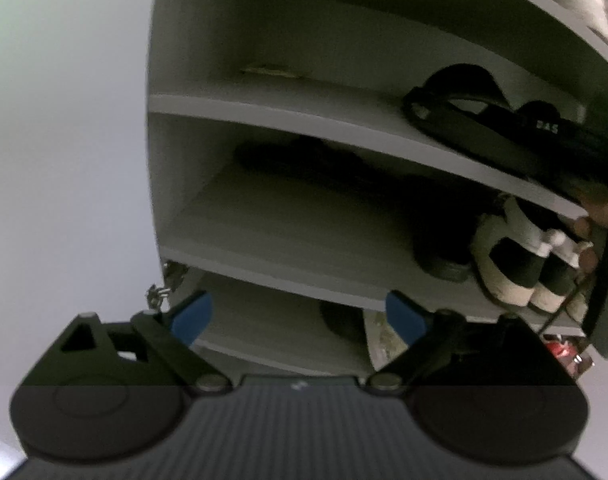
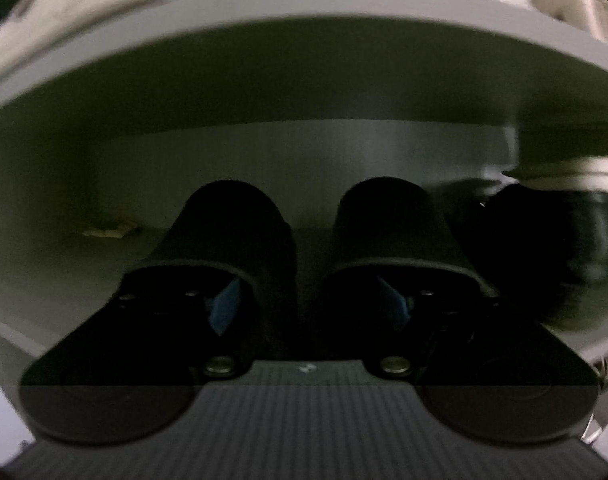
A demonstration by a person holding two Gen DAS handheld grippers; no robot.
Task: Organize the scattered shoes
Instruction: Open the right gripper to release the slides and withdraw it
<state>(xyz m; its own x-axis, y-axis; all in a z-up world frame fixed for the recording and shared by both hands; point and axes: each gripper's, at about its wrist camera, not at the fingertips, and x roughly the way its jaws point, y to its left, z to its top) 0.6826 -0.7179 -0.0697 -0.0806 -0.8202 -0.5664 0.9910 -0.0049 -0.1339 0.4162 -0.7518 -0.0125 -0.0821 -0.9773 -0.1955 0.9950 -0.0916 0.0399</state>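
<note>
White laminate makes up the open shoe cabinet [image 1: 263, 104], and every place below is given against it. Off its left side is only a bare pale wall. In front of its lowest shelf the left gripper [image 1: 299, 316] hangs with its blue pads apart and nothing between them, probably kept free for the next shoe.

On the cabinet's upper shelf, towards the left, lies a small tan scrap [image 1: 267, 69]. Right of it on that shelf stands the pair of black rubber slide sandals [image 2: 231, 232], toes pointing to the back wall, side by side with a narrow gap. The right gripper [image 2: 310, 300] has one finger tucked under each strap, so the inner walls of both slides lie between its pads; the pads stand apart and do not seem to press on them. Reaching under the straps looks like a way to carry both slides as one pair and set them down square. White letters reading roughly "DAS" [image 1: 546, 127] show on one strap; the rest of the word is hidden.

On the middle shelf dark shoes [image 1: 304, 160] lie in shadow, and at its right end sit white-and-black sneakers [image 1: 516, 264]. A hand [image 1: 602, 204] shows at the cabinet's right edge.
</note>
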